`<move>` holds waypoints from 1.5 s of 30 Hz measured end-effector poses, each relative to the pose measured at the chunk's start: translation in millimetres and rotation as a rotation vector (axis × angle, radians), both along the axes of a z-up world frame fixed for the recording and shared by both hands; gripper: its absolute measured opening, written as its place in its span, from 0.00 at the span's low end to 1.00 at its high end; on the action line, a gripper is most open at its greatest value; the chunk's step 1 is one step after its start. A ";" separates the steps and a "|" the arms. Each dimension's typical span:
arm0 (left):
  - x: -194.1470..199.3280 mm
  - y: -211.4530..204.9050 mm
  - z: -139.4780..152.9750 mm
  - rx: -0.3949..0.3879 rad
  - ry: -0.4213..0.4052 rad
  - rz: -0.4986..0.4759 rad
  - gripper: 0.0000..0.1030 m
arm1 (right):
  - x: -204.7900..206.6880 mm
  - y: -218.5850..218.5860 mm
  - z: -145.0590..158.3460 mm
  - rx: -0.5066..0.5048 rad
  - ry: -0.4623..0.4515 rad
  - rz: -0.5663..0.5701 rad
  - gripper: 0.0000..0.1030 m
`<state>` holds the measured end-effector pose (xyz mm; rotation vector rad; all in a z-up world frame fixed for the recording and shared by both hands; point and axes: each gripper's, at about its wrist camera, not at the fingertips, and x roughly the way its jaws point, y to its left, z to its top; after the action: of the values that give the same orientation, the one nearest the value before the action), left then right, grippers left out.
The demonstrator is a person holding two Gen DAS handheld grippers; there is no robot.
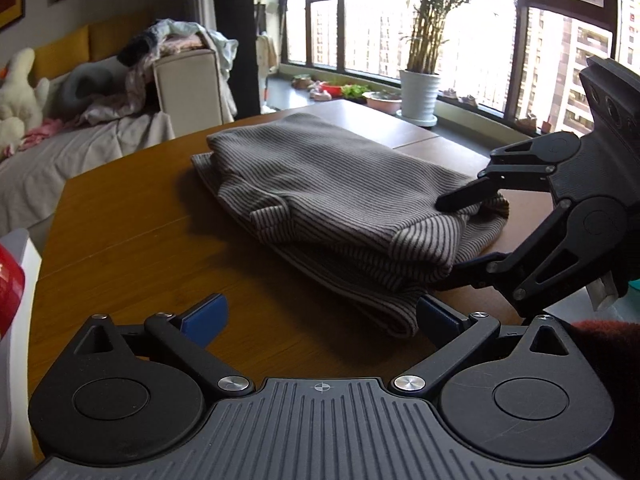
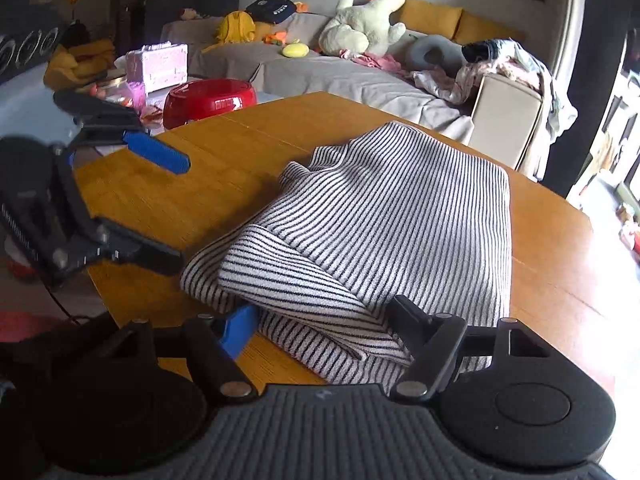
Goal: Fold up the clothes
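Observation:
A folded grey-and-white striped garment (image 1: pixel 320 184) lies on the wooden table (image 1: pixel 132 224). In the left wrist view my left gripper (image 1: pixel 322 312) is open just short of the garment's near folded edge, with nothing between its blue pads. From the right, my right gripper (image 1: pixel 446 240) straddles the garment's thick folded corner, one finger on top and one low at the side. The right wrist view shows the striped garment (image 2: pixel 384 220) with its near edge between the spread fingers of the right gripper (image 2: pixel 322 312). My left gripper (image 2: pixel 180 214) hovers open at the left, beside the cloth.
A sofa (image 2: pixel 328 76) with a plush toy (image 2: pixel 364 24) and loose clothes (image 2: pixel 496 64) stands beyond the table. A red bowl (image 2: pixel 210 102) and a pink box (image 2: pixel 156 66) sit past the table's far-left end. A potted plant (image 1: pixel 420 92) stands by the window.

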<state>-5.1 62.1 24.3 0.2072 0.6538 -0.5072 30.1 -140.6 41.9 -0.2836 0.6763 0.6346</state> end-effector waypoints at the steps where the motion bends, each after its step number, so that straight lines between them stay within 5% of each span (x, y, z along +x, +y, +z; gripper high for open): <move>1: 0.7 -3.6 -1.9 0.010 -0.001 -0.008 1.00 | 2.9 -4.1 1.5 0.032 0.024 -0.014 0.70; 7: 10.3 -30.2 -16.9 0.101 -0.027 -0.028 1.00 | 19.3 -33.4 3.7 0.224 0.151 -0.088 0.63; 16: 21.9 -30.9 -11.2 0.078 -0.044 0.011 1.00 | -32.7 -9.4 10.9 -0.034 -0.172 0.047 0.69; 24: 15.9 0.1 7.5 0.026 -0.041 0.090 1.00 | -39.0 26.4 -16.8 -0.229 -0.294 0.139 0.74; 27: 11.2 8.8 15.4 0.001 -0.045 0.083 1.00 | -21.1 21.6 -8.8 -0.135 -0.170 0.080 0.64; 31: 2.3 9.6 18.8 -0.028 -0.042 0.017 1.00 | 15.0 -11.0 3.1 0.135 0.055 -0.041 0.61; 34: 1.3 -1.1 8.4 -0.004 -0.015 -0.044 1.00 | 24.4 -22.7 3.7 0.214 0.124 -0.065 0.61; 39: 21.4 -26.1 -21.2 0.085 0.031 -0.011 1.00 | 12.7 -12.8 4.5 0.134 0.047 -0.051 0.62; 42: 34.8 -26.3 -18.8 0.035 0.042 0.054 1.00 | -11.7 -5.5 9.2 0.022 -0.101 0.001 0.79; 45: 44.0 -17.0 -10.3 -0.062 0.075 0.090 1.00 | -33.2 6.2 0.4 -0.157 -0.253 0.066 0.85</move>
<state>38.8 45.1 13.9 0.1006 0.7168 -0.4498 -3.1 -134.4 42.3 -0.5250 0.4748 0.5971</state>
